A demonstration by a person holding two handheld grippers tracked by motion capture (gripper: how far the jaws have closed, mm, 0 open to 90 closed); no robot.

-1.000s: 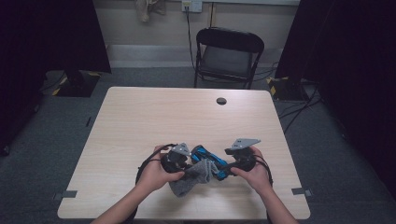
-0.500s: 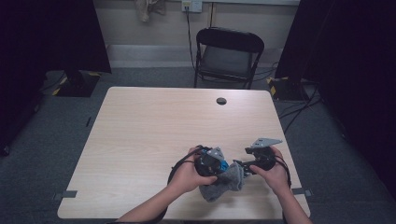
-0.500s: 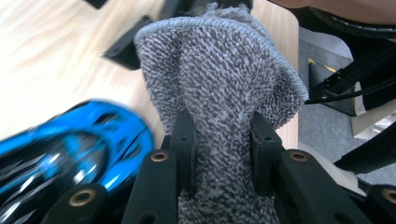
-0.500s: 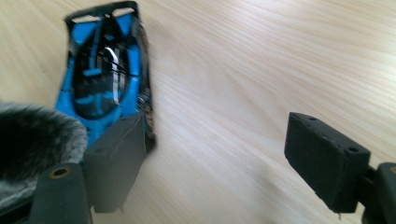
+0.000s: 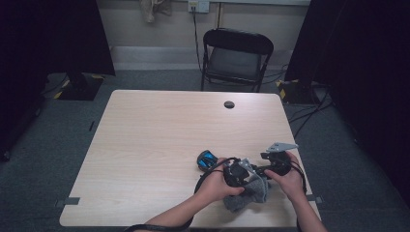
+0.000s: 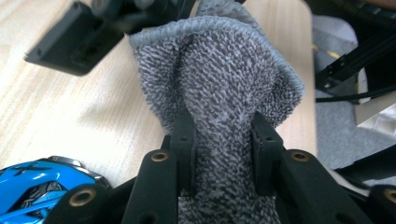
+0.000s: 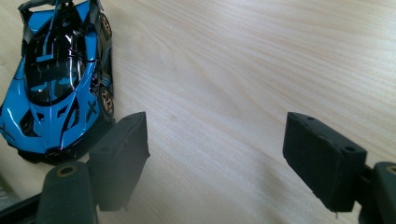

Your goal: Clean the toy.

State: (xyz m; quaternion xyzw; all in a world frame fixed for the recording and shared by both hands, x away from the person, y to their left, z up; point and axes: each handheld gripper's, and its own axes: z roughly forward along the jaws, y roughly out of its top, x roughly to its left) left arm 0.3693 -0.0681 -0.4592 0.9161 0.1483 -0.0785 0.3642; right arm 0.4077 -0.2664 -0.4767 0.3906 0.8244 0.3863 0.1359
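Near the counter's front right corner, my left hand-held gripper pinches the grey cloth; my right hand-held gripper hangs spread, empty. Just beside sits 1 blue toy car, seemingly unwiped.

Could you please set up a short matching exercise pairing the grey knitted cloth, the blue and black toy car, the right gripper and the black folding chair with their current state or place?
Things:
1. grey knitted cloth
2. blue and black toy car
3. right gripper
4. black folding chair

States:
A. jaws open over bare wood
B. beyond the table's far edge
C. clamped in the left gripper
D. resting on the tabletop

Pairs: 1-C, 2-D, 3-A, 4-B
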